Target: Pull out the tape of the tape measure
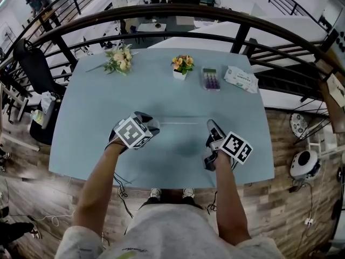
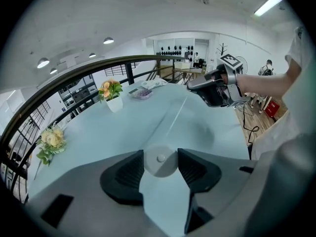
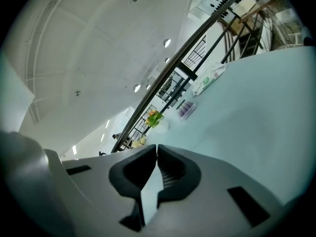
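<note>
Pulling step, head view: the tape (image 1: 179, 123) shows as a thin pale line from the left claw (image 1: 150, 125) across to the right claw (image 1: 211, 139), low over the table (image 1: 97, 144); I judge the pull well under way.
Count, head view: two claws, one tape; well beyond their tips lie one bouquet (image 1: 119, 58), one potted flower (image 1: 182, 66), one purple tray (image 1: 211, 79) and one wipes packet (image 1: 241, 79).
Left claw, left gripper view: its jaws stand wide, and their pads clamp the round white tape measure (image 2: 160, 161) on both sides.
Tape, left gripper view: one strip (image 2: 175, 117) leaves the tape measure and runs ahead of the tips to the right claw (image 2: 195, 87).
Right claw, right gripper view: jaws (image 3: 156, 149) are pressed together. The strip is too thin to pick out here, but the other views show it ending at these tips, so I judge it pinched.
Count, right gripper view: far ahead of the tips are one potted flower (image 3: 154, 118), one purple tray (image 3: 186, 108) and one wipes packet (image 3: 210, 79).
Next move: it likely calls for drawing the claws further apart in line with the strip, with both grips kept firm so the tape cannot snap back.
</note>
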A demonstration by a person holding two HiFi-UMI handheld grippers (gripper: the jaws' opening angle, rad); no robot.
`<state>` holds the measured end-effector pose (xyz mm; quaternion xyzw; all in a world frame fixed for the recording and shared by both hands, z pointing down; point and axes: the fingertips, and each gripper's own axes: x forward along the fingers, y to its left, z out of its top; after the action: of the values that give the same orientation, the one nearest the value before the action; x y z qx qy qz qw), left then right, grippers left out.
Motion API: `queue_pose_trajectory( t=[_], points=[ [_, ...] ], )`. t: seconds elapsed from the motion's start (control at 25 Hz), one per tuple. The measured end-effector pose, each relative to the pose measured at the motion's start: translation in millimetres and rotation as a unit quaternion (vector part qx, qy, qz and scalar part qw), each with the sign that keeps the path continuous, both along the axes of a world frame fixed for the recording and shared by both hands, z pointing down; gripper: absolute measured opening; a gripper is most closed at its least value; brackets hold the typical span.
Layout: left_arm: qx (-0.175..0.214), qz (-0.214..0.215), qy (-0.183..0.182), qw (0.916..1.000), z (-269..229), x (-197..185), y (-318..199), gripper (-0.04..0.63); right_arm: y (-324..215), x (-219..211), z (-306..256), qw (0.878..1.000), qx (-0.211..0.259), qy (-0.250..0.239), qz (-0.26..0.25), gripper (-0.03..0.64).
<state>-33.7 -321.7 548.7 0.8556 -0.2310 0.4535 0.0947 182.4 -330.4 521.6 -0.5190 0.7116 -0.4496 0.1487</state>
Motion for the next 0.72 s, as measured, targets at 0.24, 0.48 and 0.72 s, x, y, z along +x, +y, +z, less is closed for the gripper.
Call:
queue_pose_trajectory(
  t=[0.24, 0.48, 0.72],
  points=[
    [-0.02, 0.004, 0.0, 0.9998, 26, 9, 1, 0.215, 2, 1, 25, 0.999, -0.027, 0.017, -0.008, 0.015],
    [-0.038, 0.009, -0.001, 0.9992, 46, 18, 4, 0.215, 3, 1, 43, 0.998, -0.046, 0.035, -0.016, 0.015],
    [-0.048, 0.015, -0.001, 0.9987, 62, 26, 5, 0.216, 3, -9, 57, 0.996, -0.061, 0.056, -0.033, 0.015]
  ],
)
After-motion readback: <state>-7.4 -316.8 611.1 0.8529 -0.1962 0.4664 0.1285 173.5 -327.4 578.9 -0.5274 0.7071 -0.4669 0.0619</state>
